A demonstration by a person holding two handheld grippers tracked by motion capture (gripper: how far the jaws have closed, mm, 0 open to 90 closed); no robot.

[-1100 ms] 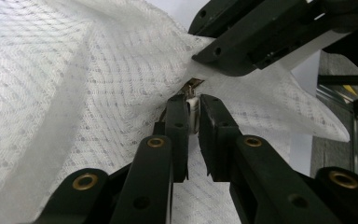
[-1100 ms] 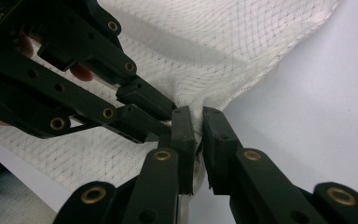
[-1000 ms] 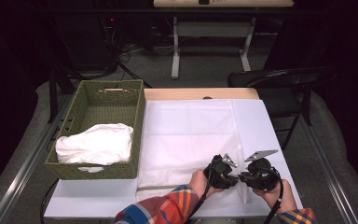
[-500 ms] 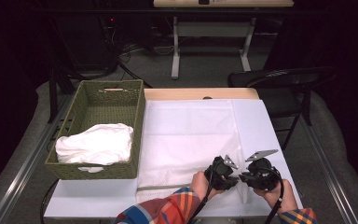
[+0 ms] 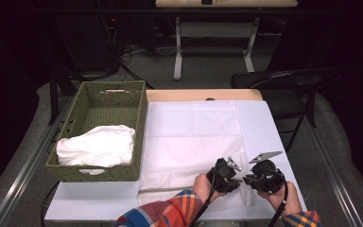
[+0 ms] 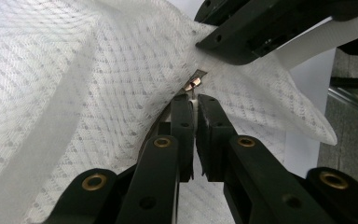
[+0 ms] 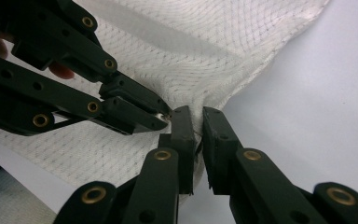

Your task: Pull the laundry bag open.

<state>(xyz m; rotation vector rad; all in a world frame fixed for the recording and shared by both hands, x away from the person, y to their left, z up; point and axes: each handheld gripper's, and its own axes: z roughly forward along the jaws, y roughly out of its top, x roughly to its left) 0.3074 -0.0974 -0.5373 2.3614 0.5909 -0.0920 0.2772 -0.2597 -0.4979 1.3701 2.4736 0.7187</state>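
A white mesh bag [image 5: 194, 137] lies flat on the white table [image 5: 262, 127]; a pale zipper band runs along its near edge. Both grippers meet tip to tip at the bag's near right corner. My left gripper [image 5: 238, 178] [image 6: 196, 100] is shut on the small metal zipper pull [image 6: 194, 84], which sticks out just past its tips. My right gripper [image 5: 246, 179] [image 7: 196, 116] is shut on a pinch of the mesh right beside it, and the fabric puckers toward that pinch. The left gripper's jaws come in from the left in the right gripper view, touching the same spot.
A green woven basket [image 5: 92, 92] stands at the table's left with crumpled white cloth [image 5: 97, 144] inside. A black chair [image 5: 283, 80] sits beyond the table's far right corner. Bare table shows to the right of the bag.
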